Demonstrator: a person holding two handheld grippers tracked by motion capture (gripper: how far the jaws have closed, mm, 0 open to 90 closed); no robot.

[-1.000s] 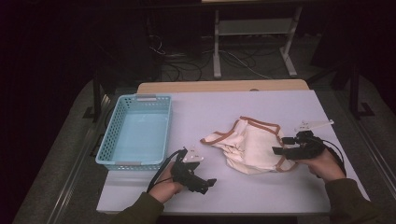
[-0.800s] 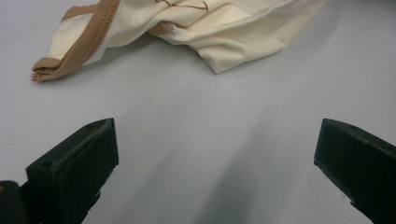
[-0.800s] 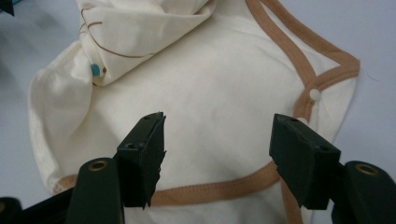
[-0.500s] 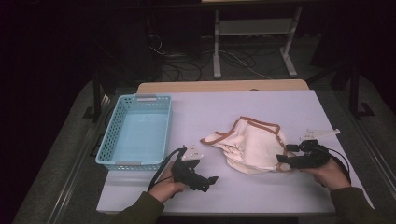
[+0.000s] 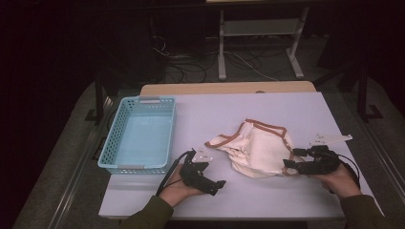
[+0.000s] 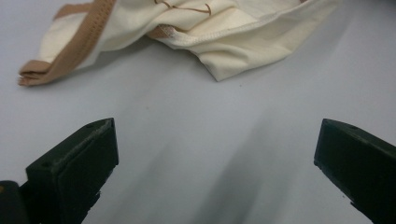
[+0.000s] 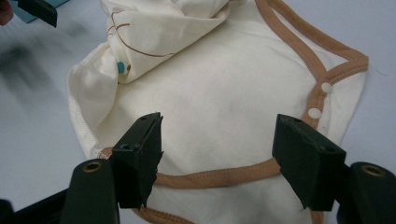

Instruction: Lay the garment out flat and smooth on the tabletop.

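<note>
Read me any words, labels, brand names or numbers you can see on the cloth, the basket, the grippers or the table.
There is no readable text.
The cream garment with brown trim carries thin brown stitched lines and a small blue mark, but no letters.
The blue basket, the table, the left gripper and the right gripper bear no label or number.
</note>
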